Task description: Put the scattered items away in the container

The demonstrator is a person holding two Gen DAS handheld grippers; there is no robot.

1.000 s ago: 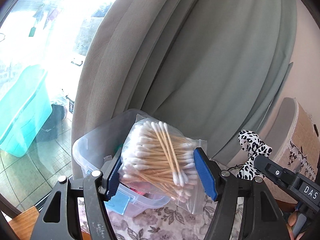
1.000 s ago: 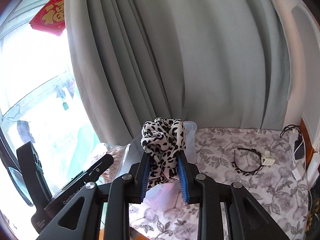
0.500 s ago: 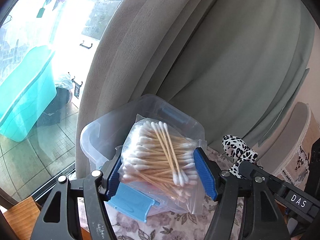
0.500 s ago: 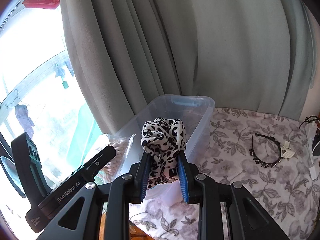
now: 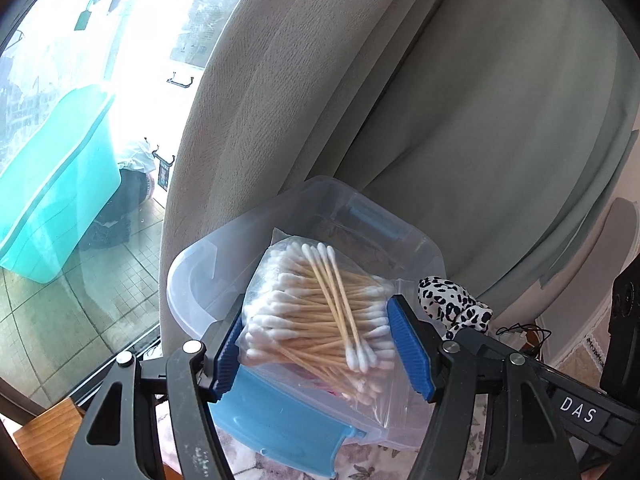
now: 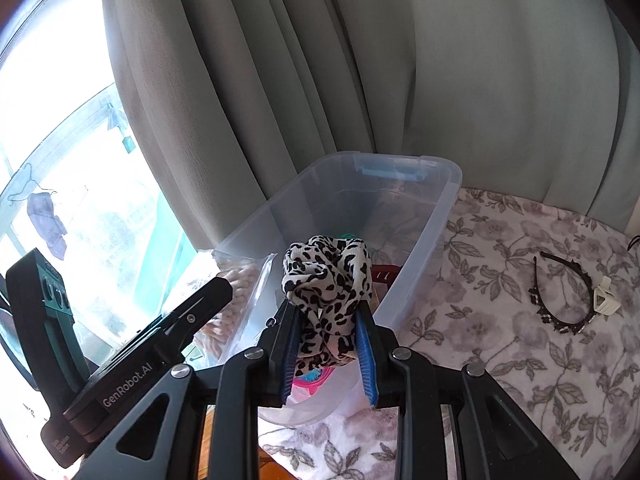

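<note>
Beyond the window glass at the far left, a teal tub is sitting on a tiled floor outside. A grey curtain is hanging behind everything else.

The left gripper is clamping a clear zip bag of cotton swabs between its blue fingers, the pads pressing on both sides of the bag. It is hanging over the near end of the clear plastic container, whose blue latch is showing just under the bag (the bag is not lying inside; it is held above the rim).

Moving rightward, the right gripper is gripping a leopard-print scrunchie, its fingers closed narrowly on the bunched fabric, which is bulging up above the tips. It is hovering above the near end of the same container; inside, a pink and teal item and something red are lying near that end, though I cannot tell what they are.

The container is standing on a desk covered with a floral cloth. Well apart to the right, on the cloth, a black headband is lying flat with a cream hair claw touching its right side.
</note>
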